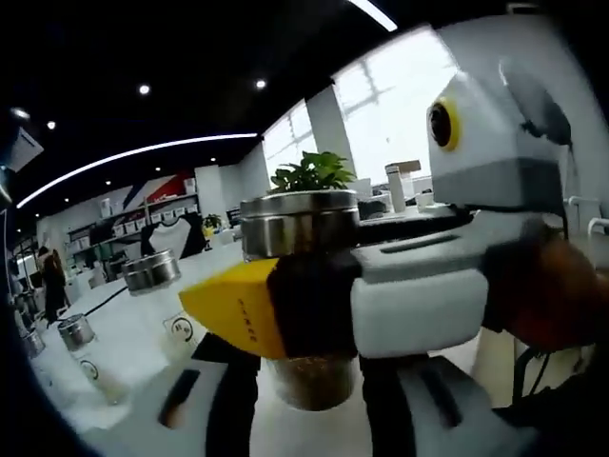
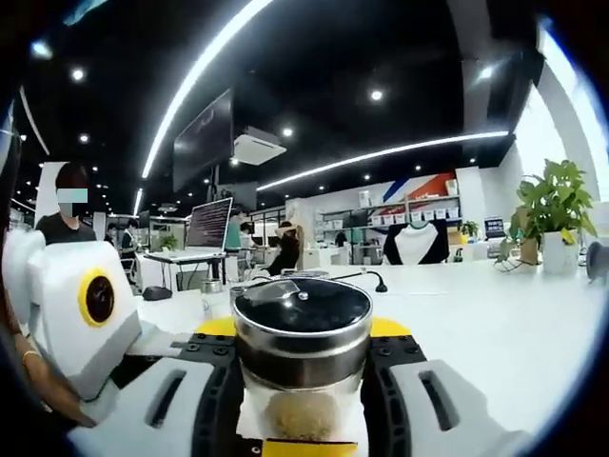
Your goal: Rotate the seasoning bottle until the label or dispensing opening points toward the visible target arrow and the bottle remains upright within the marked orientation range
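I have the bottle (image 2: 303, 367) pinched between my right gripper's (image 2: 303, 419) jaws, which are closed on its glass body below the steel lid (image 2: 303, 319). It stands upright above the white table (image 2: 495, 314).

In the left gripper view, the right gripper (image 1: 314, 309) crosses in front and clamps the same bottle (image 1: 306, 286); my left gripper's (image 1: 309, 419) jaws sit apart, flanking its base, and whether they touch it I cannot tell.

Grasp done, I judge. No arrow shows and the label is hidden, so I can't confirm the turn; I count it as remaining.

Spare bottles (image 1: 152, 276) stand behind.
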{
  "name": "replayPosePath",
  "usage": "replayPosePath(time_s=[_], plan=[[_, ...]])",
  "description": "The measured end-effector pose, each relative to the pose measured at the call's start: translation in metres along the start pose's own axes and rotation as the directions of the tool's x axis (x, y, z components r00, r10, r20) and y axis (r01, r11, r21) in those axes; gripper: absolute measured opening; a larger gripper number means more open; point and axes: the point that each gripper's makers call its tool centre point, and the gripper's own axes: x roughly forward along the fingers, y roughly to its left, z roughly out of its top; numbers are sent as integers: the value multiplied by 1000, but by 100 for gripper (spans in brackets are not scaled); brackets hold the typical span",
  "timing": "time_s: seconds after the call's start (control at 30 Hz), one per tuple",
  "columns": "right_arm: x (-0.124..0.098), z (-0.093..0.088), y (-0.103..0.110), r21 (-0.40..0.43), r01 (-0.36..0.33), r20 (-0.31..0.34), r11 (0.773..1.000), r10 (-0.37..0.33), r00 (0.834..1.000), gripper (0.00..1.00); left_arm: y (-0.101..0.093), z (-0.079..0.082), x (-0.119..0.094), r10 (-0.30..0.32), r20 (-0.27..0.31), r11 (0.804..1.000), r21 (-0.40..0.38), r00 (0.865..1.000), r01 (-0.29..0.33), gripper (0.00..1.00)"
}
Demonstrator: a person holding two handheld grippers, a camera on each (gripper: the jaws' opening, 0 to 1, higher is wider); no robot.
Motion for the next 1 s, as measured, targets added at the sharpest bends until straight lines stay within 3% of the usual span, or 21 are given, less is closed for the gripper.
replayPosePath(time_s=[0.4,0.6,0.87,1.0], plan=[[-3,3,0,19,-1,24,1000,1,1000,45,-1,1,0,17,2,1000,-14,1000,-17,43],[-7,15,-1,55,-33,83,998,28,996,44,-3,14,-2,-18,56,1000,-1,998,18,43],[-11,27,-3,69,-100,133,993,91,987,44,-4,25,-2,-116,105,993,4,988,116,42],[-10,25,3,-6,-146,98,989,146,984,44,-7,21,-2,-180,86,984,16,980,179,43]])
